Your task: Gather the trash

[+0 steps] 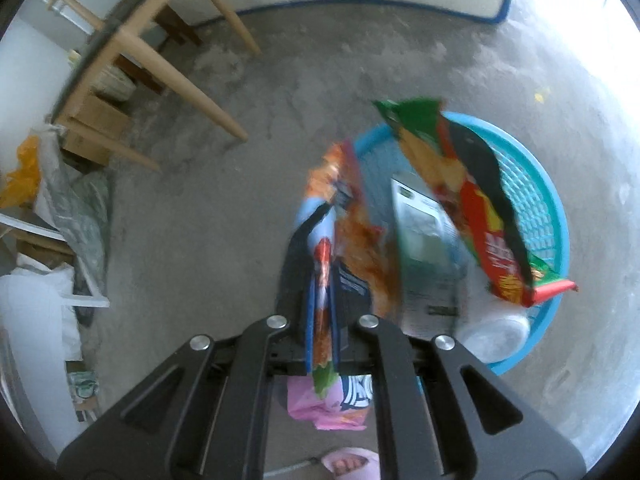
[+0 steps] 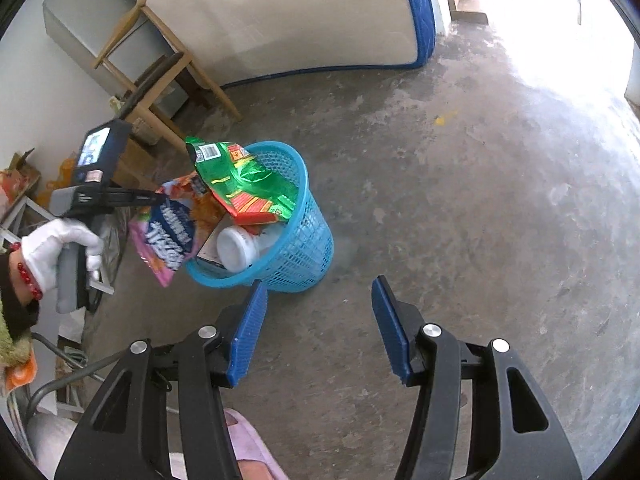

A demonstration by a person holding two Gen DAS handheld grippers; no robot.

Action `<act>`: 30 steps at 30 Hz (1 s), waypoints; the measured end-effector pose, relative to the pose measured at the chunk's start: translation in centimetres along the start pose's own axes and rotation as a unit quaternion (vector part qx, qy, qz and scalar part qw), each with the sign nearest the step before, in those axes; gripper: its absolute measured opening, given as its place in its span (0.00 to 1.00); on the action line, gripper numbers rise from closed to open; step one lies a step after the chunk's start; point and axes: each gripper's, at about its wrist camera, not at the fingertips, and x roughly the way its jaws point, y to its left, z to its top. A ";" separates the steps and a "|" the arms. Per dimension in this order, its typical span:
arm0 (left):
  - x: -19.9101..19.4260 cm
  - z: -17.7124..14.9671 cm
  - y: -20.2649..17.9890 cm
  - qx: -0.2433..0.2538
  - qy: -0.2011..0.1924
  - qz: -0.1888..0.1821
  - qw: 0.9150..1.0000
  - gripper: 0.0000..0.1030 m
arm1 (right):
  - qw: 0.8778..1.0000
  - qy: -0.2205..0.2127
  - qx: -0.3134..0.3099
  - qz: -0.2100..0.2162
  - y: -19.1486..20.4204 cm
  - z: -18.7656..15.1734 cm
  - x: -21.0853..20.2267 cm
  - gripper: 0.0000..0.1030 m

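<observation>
Mottled concrete floor [image 2: 440, 200] is seen beneath a round blue mesh basket [image 2: 308, 248]. At its nine o'clock, a crinkled snack bag [image 2: 168, 236] is clamped by the left gripper [image 1: 322, 344]; the right gripper [image 2: 320, 332] is held apart.

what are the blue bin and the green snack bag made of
Blue bin: looks like molded plastic, matte, with open lattice walls and a solid rim. Green snack bag: seems to be glossy metallized plastic film; it crinkles and throws bright highlights.

left tool [image 1: 322, 344] apparently clamped, right tool [image 2: 318, 330] agape
</observation>
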 end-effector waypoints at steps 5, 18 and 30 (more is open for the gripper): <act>-1.5 0.7 1.6 -0.080 -0.016 -0.094 0.992 0.18 | 1.000 0.005 0.007 0.002 0.0 -0.2 -0.2 0.52; -15.7 -2.7 13.2 -0.243 -0.141 -0.213 0.936 0.49 | 0.999 -0.026 -0.002 0.041 2.2 0.8 -3.4 0.52; -36.8 -25.4 16.3 -0.211 -0.309 -0.168 0.912 0.83 | 0.979 -0.116 -0.138 0.095 11.7 1.5 -14.1 0.69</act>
